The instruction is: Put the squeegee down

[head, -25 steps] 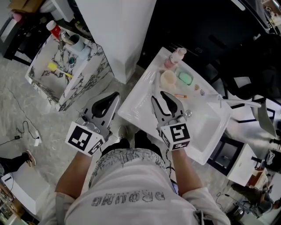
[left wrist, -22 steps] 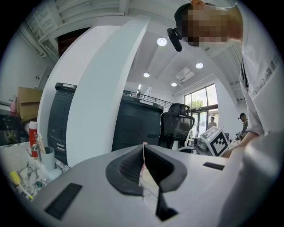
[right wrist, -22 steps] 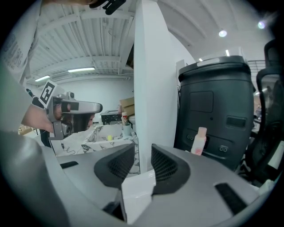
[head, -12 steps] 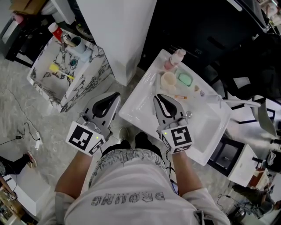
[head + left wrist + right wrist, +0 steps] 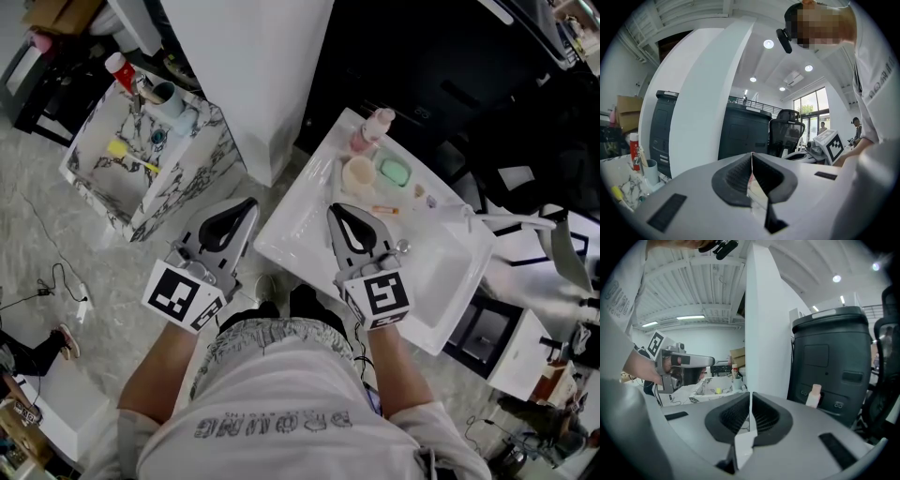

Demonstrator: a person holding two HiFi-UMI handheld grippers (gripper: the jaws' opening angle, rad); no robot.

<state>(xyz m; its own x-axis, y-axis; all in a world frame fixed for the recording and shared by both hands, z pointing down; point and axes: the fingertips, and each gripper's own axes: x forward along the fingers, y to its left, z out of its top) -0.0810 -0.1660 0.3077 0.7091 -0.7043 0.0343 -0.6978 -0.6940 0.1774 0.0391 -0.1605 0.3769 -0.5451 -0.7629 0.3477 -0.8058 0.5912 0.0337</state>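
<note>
My right gripper (image 5: 343,212) hovers over the white sink basin (image 5: 298,220). Its jaws have just been closing and now meet with nothing between them, as the right gripper view (image 5: 750,394) also shows. My left gripper (image 5: 246,204) hangs left of the basin over the floor, shut and empty; its jaws touch in the left gripper view (image 5: 751,155). A white long-handled tool with a grey blade (image 5: 511,223), possibly the squeegee, lies off the basin's right corner, apart from both grippers.
On the basin's far side stand a pink bottle (image 5: 376,123), a beige cup (image 5: 358,172) and a green soap (image 5: 396,168). A marble-patterned box (image 5: 187,159) at the left holds a red bottle, cups and a yellow brush. A white pillar (image 5: 253,66) rises between them.
The right gripper's jaws went from wide open to shut, with nothing caught between them. Both hands have stayed almost in place.
</note>
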